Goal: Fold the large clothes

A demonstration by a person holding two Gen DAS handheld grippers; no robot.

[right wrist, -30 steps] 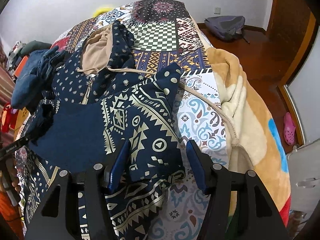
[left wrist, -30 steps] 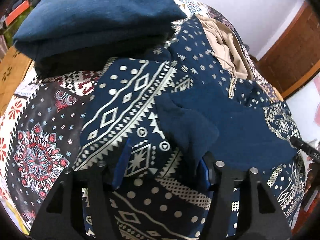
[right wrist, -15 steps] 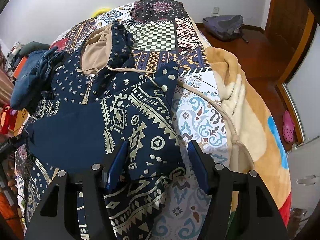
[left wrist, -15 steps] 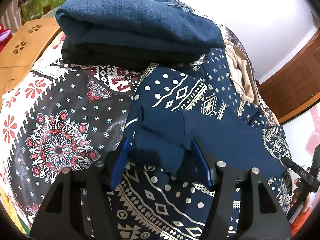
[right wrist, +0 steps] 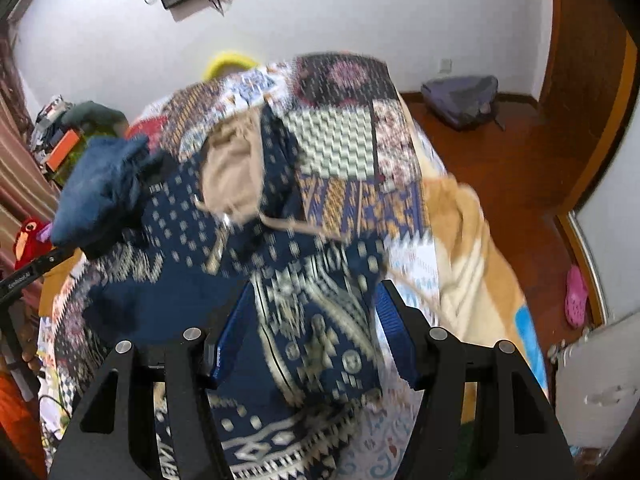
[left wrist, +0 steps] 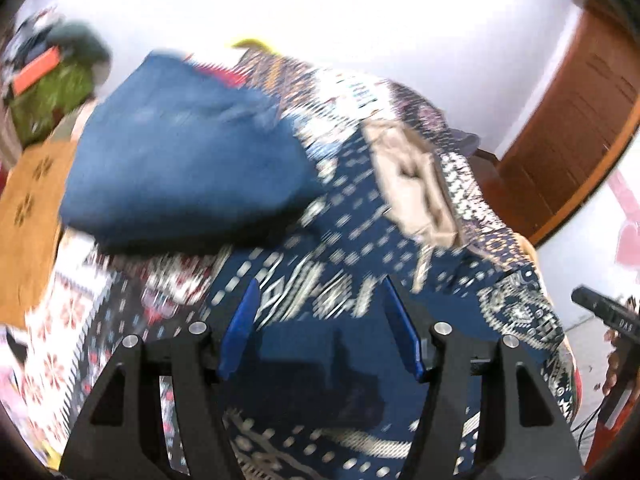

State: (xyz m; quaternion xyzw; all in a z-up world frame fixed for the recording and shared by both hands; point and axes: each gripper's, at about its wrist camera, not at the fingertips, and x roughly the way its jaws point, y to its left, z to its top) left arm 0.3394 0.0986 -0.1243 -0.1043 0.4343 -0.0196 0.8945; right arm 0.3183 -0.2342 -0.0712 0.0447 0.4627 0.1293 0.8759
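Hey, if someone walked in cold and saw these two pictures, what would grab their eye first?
Probably the navy patterned hoodie spread across the middle of the patchwork bedspread, its beige-lined hood toward the wall. Next, the folded blue jeans stacked to its left, and the orange-and-cream blanket bunched along the bed's right edge.

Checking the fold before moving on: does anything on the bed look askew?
Yes. The hoodie's beige hood lies open and skewed toward the folded blue clothes, and its drawstring trails loose across the bedspread.
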